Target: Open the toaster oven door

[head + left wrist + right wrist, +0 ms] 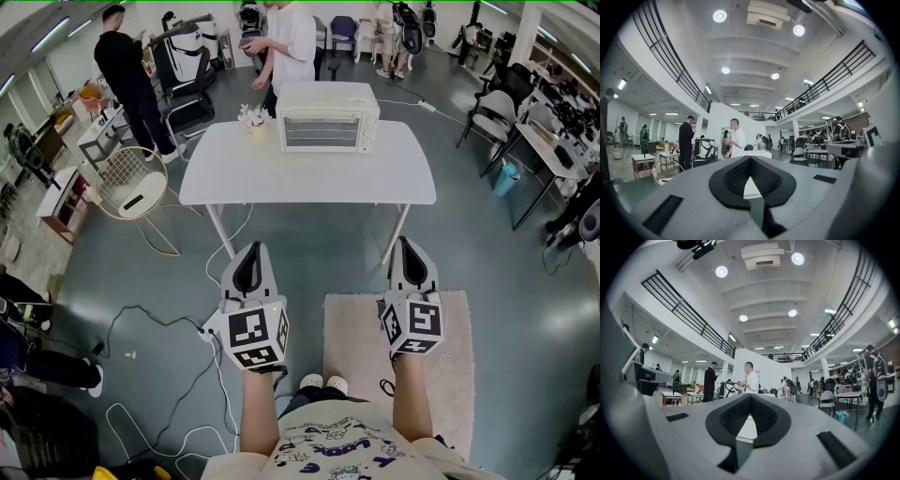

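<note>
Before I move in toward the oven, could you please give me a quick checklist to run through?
1. Toaster oven door shut, facing us: ok.
2. Left gripper empty, jaws together: ok.
3. Right gripper empty, jaws together: ok.
4. Door within reach: not ok, both grippers hang well short of the table.
5. Where to grip the door: cannot tell, too small from here.

Grey floor (492, 248), white table (234, 178), beige rug (469, 375)
</note>
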